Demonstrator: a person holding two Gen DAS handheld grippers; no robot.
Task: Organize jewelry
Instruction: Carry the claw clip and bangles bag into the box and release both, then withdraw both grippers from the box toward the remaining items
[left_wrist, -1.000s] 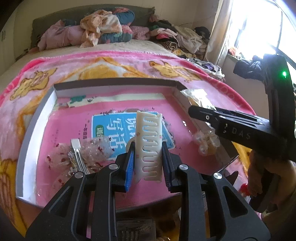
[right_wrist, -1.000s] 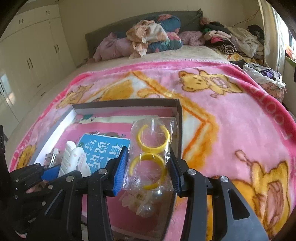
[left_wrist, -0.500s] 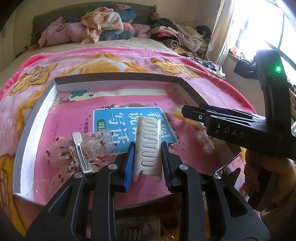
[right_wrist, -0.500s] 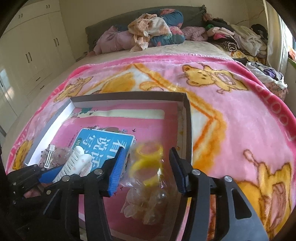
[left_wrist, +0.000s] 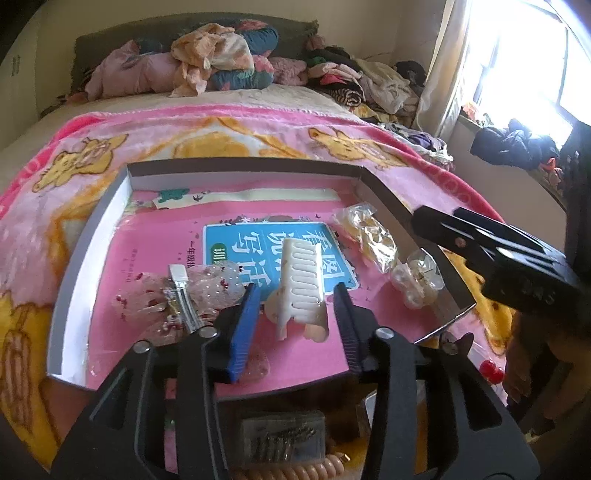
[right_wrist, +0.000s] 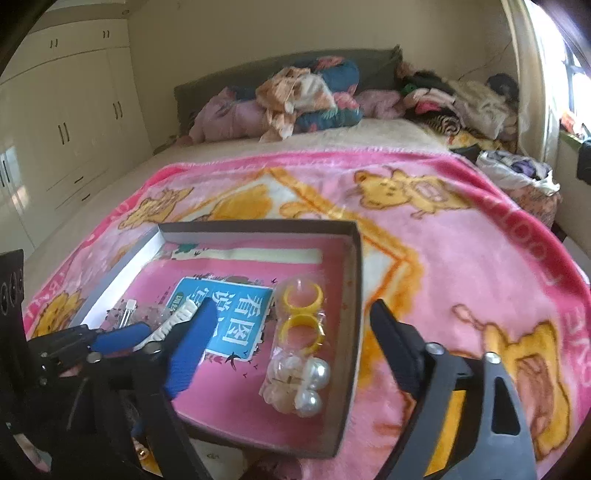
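Observation:
A shallow box (left_wrist: 92, 229) with a pink lining lies on the bed blanket. My left gripper (left_wrist: 295, 317) hovers low over its near edge, jaws opening. The white hair claw (left_wrist: 299, 288) lies on the lining between them, with a gap to each pad. My right gripper (right_wrist: 291, 314) is also opening, wide, above a clear bag of yellow rings (right_wrist: 301, 314) that rests by the box wall (right_wrist: 352, 295). A pearl clip (right_wrist: 299, 380) lies just below the bag. From the left wrist view the right gripper (left_wrist: 498, 254) shows at the right.
A silver hair clip (left_wrist: 181, 291) rests on a bag of beads at the box's left. A clear case of pins (left_wrist: 284, 435), a coiled hair tie (left_wrist: 295, 472) and red beads (left_wrist: 489, 369) lie before the box. Clothes (right_wrist: 306, 96) pile at the headboard; wardrobes (right_wrist: 62, 129) stand left.
The right jaws spread wide and let go of the bag of yellow rings, which dropped into the box; the gripper drew back. The left jaws parted off the white claw.

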